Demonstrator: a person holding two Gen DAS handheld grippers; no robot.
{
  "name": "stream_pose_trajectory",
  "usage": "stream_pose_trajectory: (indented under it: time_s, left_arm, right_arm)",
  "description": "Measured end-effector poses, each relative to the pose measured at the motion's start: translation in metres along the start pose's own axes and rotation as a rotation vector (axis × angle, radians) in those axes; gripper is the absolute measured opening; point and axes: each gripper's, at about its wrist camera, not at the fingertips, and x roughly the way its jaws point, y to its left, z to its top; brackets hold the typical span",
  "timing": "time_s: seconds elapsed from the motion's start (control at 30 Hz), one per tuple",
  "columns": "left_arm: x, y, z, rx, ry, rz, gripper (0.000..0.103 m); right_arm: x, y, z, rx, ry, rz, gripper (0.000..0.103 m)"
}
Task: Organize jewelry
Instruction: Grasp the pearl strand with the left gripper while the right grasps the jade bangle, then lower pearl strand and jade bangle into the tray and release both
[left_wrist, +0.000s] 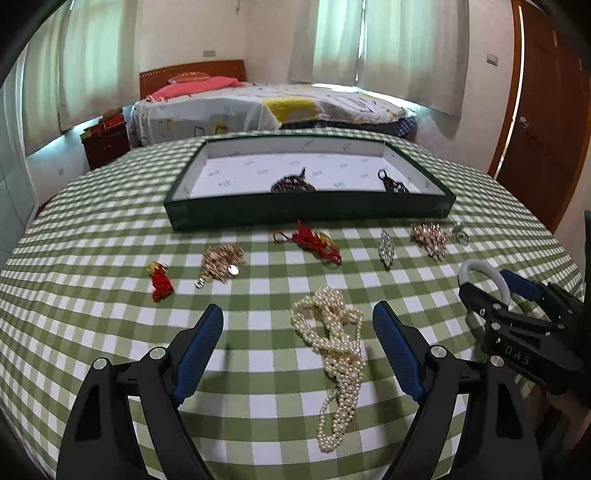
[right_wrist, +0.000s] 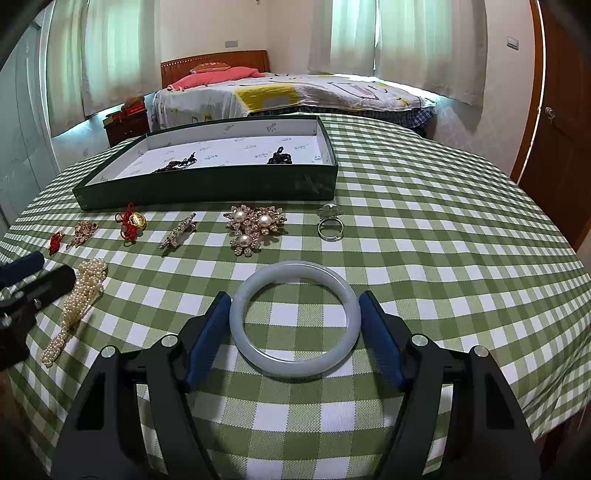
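A pale jade bangle (right_wrist: 294, 367) sits between the pads of my right gripper (right_wrist: 294, 314), which is shut on it just above the checked tablecloth; it also shows in the left wrist view (left_wrist: 495, 275). My left gripper (left_wrist: 297, 320) is open, its fingers either side of a heaped pearl necklace (left_wrist: 338, 354) that lies on the cloth. A dark green tray (left_wrist: 306, 212) with a white lining stands at the back and holds two dark pieces (left_wrist: 293, 183).
On the cloth in front of the tray lie a red knot charm (left_wrist: 161, 281), a gold brooch (left_wrist: 221, 260), a red cord charm (left_wrist: 314, 242), a crystal brooch (left_wrist: 386, 251), a pearl flower brooch (right_wrist: 255, 225) and a ring (right_wrist: 330, 223). A bed stands behind the table.
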Motion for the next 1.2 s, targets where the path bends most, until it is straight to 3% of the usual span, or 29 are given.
stream_pose_trajectory:
  time_s: [0.17,0.27,0.5,0.73,1.2]
  left_arm:
    - [0.009,-0.005,-0.006,0.017,0.048,-0.023,0.079]
    - [0.011,-0.008,-0.008,0.035,0.053,-0.012,0.065]
    - [0.007,-0.003,-0.009,0.046,0.038,-0.033,0.017]
    - [0.004,0.002,-0.007,0.029,0.032,-0.060,0.014]
    - [-0.018,0.003,0.008,0.041,-0.065,-0.055,0.014]
  right_arm:
    - [0.000,-0.001,0.000,0.000,0.000,0.000,0.069]
    - [0.000,-0.001,0.000,0.000,0.000,0.001,0.069]
    - [0.000,-0.001,0.000,0.000,0.000,0.000,0.069]
    - [-0.006,0.003,0.002,0.004,-0.019,0.006,0.069]
    - [-0.015,0.011,0.011,-0.008,-0.048,0.027,0.069]
